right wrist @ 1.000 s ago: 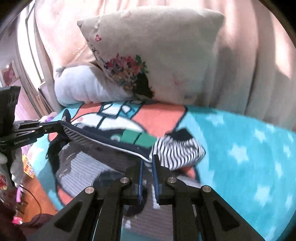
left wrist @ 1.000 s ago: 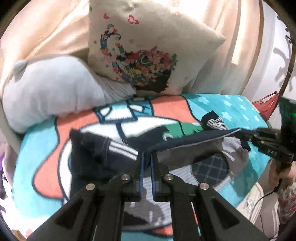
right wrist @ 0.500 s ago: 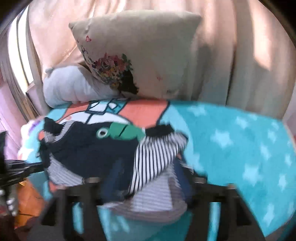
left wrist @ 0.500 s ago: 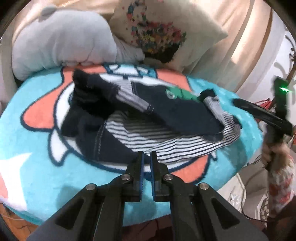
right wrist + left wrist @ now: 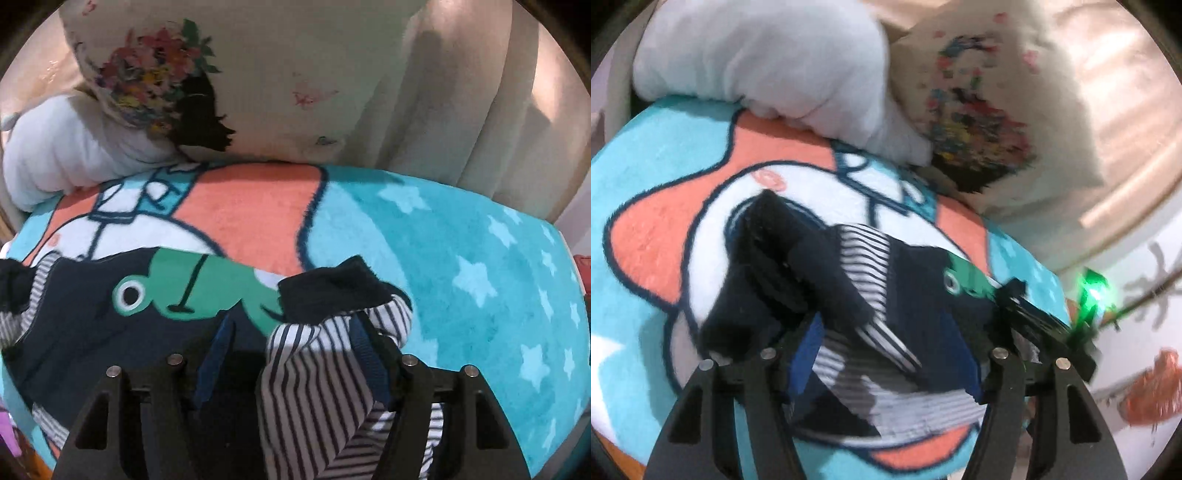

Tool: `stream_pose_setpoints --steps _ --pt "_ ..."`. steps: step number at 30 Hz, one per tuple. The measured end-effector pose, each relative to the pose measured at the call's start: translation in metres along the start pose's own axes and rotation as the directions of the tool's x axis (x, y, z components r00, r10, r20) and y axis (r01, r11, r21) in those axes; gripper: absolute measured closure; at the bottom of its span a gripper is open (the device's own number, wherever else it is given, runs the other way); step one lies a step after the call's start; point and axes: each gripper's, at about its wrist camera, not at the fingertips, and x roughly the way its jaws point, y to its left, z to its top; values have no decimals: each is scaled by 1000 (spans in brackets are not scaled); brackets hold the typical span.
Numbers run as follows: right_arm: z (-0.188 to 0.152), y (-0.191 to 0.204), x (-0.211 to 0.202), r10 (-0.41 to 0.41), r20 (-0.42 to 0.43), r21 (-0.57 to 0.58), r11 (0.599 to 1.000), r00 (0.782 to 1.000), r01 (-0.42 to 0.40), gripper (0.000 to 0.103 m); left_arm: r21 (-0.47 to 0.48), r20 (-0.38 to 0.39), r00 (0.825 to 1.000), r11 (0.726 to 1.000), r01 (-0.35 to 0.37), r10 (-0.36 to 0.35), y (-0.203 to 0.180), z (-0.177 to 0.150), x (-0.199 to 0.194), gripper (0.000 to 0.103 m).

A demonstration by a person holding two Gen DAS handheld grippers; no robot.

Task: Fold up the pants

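Right wrist view puts us low over the pants (image 5: 155,295), a small navy and striped pair with a green frog patch, lying in loose overlapping layers on the turquoise blanket (image 5: 461,258) in front of a floral cushion (image 5: 236,74) and a white plush toy (image 5: 70,147). We judge the pants to be light, soft and floppy knit: they will sag and slide on themselves once lifted, and they will not crack or mark, so a firm pinch is safe. The right gripper (image 5: 291,354) has its fingers part-way apart and closing, with the striped leg and its dark cuff (image 5: 332,284) lying between them; we cannot see the pads pressing on the cloth yet. From the left wrist view, the left gripper (image 5: 886,354) has its fingers wide and opening over the striped and navy folds, with cloth lying between them but not gripped. That view is blurred, so fine seams are hard to read. We would take hold at a hem, cuff or waistband edge, where the doubled fabric gives the pads something to bite, one edge per gripper, and keep the cloth taut between us. We see no containers here; the pants simply rest on the blanket.
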Motion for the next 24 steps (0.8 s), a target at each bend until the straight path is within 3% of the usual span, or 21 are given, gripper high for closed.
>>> stream_pose_setpoints --steps 1,3,9,14,17,21,24 --pt "1 0 3 -15 -3 -2 1000 1000 15 88 -17 -4 1000 1000 -3 3 2 1 3 70" --pt "2 -5 4 -6 -9 22 1000 1000 6 91 -49 -31 999 999 -10 9 9 2 10 97" --pt "-3 -29 -33 70 94 105 991 993 -80 93 -82 17 999 996 42 -41 20 -8 -16 97" --pt "-19 -54 -73 170 167 181 963 971 -200 93 -50 57 997 997 61 -58 16 -23 -43 97" --pt "-38 -69 -85 207 181 225 943 962 -245 93 -50 58 997 997 51 -48 19 -35 -49 97" --pt "-69 -94 -82 195 166 304 922 967 -239 93 -67 28 999 998 19 -17 33 -52 -43 97" --pt "-92 -120 -70 225 142 401 877 964 -264 93 -82 5 1000 997 -9 9 43 -59 -33 97"
